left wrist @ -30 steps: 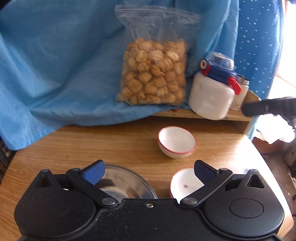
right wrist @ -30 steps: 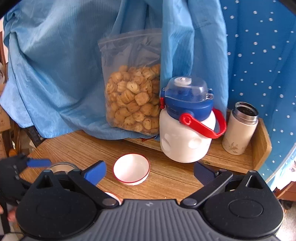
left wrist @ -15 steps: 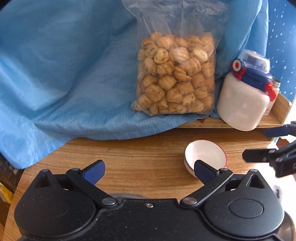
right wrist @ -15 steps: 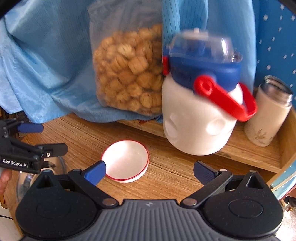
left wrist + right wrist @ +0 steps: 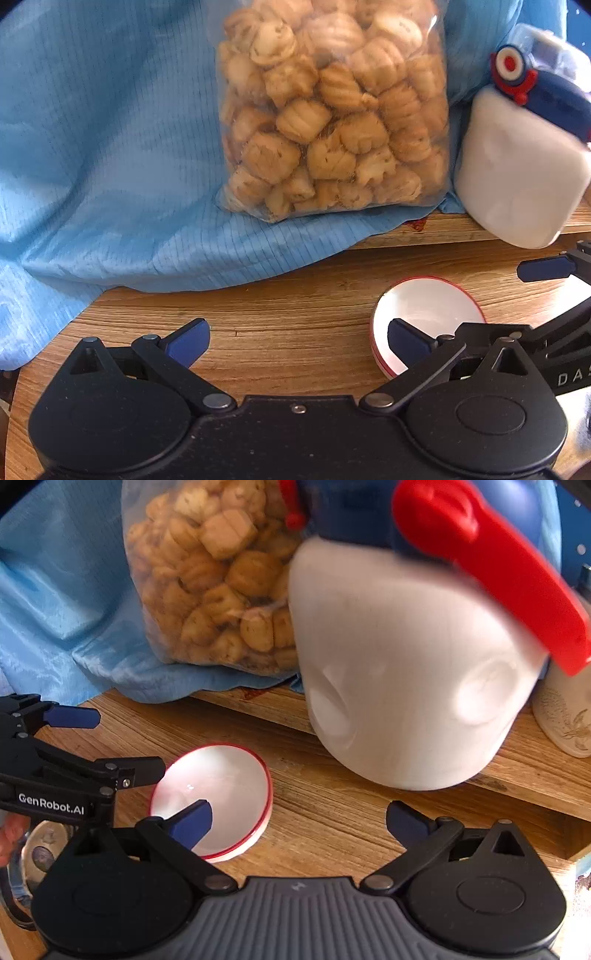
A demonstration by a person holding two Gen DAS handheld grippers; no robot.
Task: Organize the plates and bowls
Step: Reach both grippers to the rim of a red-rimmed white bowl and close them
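Closed in low on the small white bowl with the red rim (image 5: 221, 775) within 1 second, from 2 sides at once. Fills far more of both wrist views than 1 second ago. Dropped from the left wrist view: the steel bowl and the second white dish seen then. Reads as the final approach to a pick, not yet a grasp.

Nothing held in the left gripper (image 5: 297, 338): jaws spread wide, right finger overlapping the bowl's near rim in its own view, contact impossible to confirm. Nothing held in the right gripper (image 5: 300, 819) either: jaws equally wide, left finger hanging over the bowl's near edge, right finger over the bare wooden table (image 5: 332, 812).

Sits upright and empty on that table, just in front of the raised wooden shelf (image 5: 517, 746), with glare on its inner surface. Beside it, at the lower left of the right wrist view, a rounded shiny steel bowl (image 5: 40, 849), mostly hidden behind the left gripper, contents unreadable.

Further back:
- a clear plastic bag (image 5: 332, 110), packed with golden biscuits, leaning on draped blue cloth (image 5: 110, 147);
- a large white jug with blue lid and red handle (image 5: 406, 664), opaque, contents unknown;
- a cream patterned flask (image 5: 565, 716) at the edge, top out of frame.

Probably needs only 1 gripper on the rim; with 2 converging, some risk of crowding or nudging the bowl.
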